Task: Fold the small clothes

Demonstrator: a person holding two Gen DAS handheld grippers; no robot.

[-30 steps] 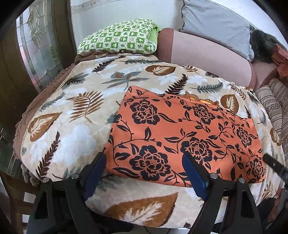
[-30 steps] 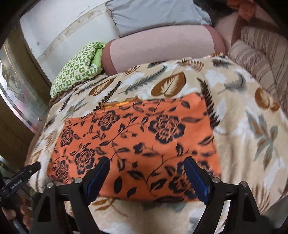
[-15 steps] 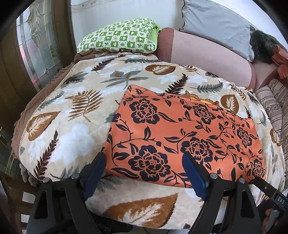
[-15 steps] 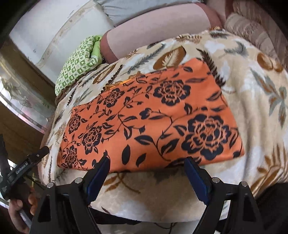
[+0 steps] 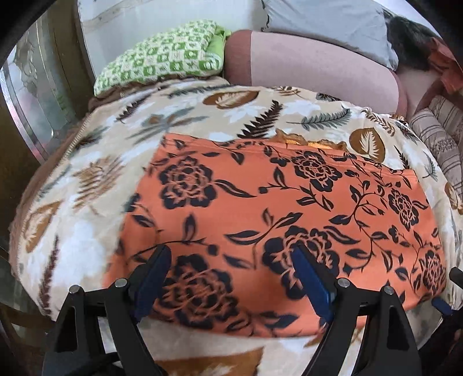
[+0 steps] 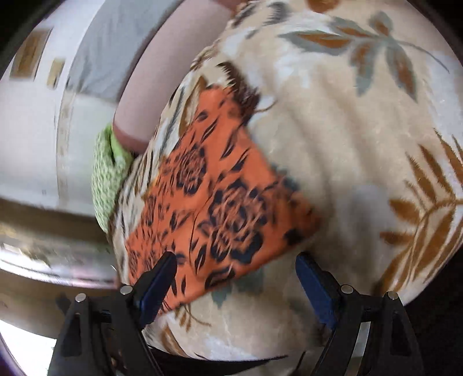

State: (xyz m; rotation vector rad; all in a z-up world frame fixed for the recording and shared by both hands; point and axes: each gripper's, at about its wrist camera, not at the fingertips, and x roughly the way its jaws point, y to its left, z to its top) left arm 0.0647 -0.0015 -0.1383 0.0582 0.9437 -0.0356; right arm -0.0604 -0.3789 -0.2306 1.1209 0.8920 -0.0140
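An orange garment with black flowers (image 5: 275, 219) lies flat on a cream leaf-print blanket (image 5: 86, 231) that covers the bed. My left gripper (image 5: 231, 260) hangs open over the garment's near left part, nothing between its blue pads. In the right wrist view the same garment (image 6: 220, 208) appears tilted and blurred. My right gripper (image 6: 235, 264) is open, its fingers straddling the garment's near right corner without pressing on it. A bit of the right gripper (image 5: 455, 274) shows at the right edge of the left wrist view.
A green checked pillow (image 5: 165, 55) and a pink bolster (image 5: 312, 63) lie at the head of the bed, a grey pillow (image 5: 327, 23) behind them. A striped cushion (image 5: 439, 136) sits at right. A glass panel (image 5: 34, 95) stands left of the bed.
Both grippers have come down and closer to the garment. The right one has rolled strongly and shifted toward the garment's right corner, so its view is tilted. Both stay open.
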